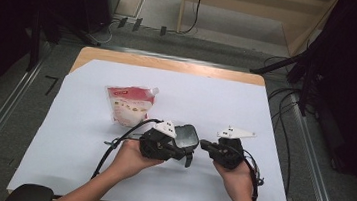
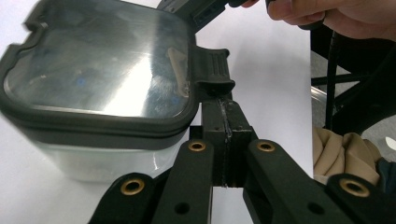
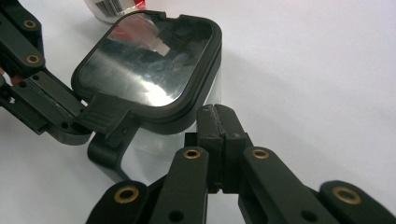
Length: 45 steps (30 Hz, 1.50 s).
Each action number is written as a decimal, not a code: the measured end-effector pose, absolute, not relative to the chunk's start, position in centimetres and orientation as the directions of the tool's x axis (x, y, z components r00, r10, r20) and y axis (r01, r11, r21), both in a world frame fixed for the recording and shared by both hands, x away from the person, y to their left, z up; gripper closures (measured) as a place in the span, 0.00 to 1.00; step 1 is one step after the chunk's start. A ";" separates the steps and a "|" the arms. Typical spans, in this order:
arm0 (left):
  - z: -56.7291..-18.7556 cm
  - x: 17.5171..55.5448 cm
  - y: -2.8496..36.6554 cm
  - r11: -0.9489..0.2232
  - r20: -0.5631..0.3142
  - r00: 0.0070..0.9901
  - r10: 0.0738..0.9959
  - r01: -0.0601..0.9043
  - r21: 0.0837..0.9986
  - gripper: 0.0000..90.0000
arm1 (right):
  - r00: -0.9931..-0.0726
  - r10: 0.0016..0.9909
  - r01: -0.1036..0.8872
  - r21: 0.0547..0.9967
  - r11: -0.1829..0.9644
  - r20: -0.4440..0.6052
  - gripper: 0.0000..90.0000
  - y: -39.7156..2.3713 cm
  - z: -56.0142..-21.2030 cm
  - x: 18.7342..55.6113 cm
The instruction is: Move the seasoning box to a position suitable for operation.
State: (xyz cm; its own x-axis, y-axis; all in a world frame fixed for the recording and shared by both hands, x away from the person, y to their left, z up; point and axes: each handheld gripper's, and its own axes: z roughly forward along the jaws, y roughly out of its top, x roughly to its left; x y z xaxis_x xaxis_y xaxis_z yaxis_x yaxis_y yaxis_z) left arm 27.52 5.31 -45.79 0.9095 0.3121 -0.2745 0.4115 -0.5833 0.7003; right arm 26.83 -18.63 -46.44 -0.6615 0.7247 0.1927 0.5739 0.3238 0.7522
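White sheet [image 1: 207,98] covers the wooden table [image 1: 170,63]; grey floor and dark equipment lie beyond the far edge

Clear square container [image 3: 187,135] with a dark lid [image 3: 144,65] stands near the front middle of the sheet, between the two grippers. Lid surface is glossy and reflective; no writing on it can be read. One black latch tab [image 3: 105,119] hangs down at a lid edge, seen in the right gripper view; another latch tab [image 2: 212,70] is seen in the left gripper view.

Left gripper [image 2: 227,116]: jaws pressed together with nothing between them, tips right at the latch tab beside the container wall; whether they touch it I cannot tell.

Right gripper [image 3: 217,123]: jaws likewise closed flat against each other, tips just beside the container's side below the lid rim.

Red and white spouted pouch [image 1: 130,104] lies flat behind the container, apart from it. Print on it is too small to read; a barcode-like strip [image 3: 109,7] appears in the right gripper view
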 end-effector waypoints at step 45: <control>-42.7 29.5 11.5 -0.578 -0.265 0.902 0.341 0.424 0.697 0.48 | -0.764 0.605 0.542 0.734 0.409 0.227 1.00 -15.4 -46.4 22.1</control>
State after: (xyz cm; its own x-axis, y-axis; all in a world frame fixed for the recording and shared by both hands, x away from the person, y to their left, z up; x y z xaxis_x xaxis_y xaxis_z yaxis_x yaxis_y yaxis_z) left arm 29.52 11.45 -42.71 0.9019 0.3409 -0.2653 0.4236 -0.5780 0.6975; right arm 22.12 -15.41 -46.42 -0.7635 0.6045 0.2270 0.5421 0.4091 0.7340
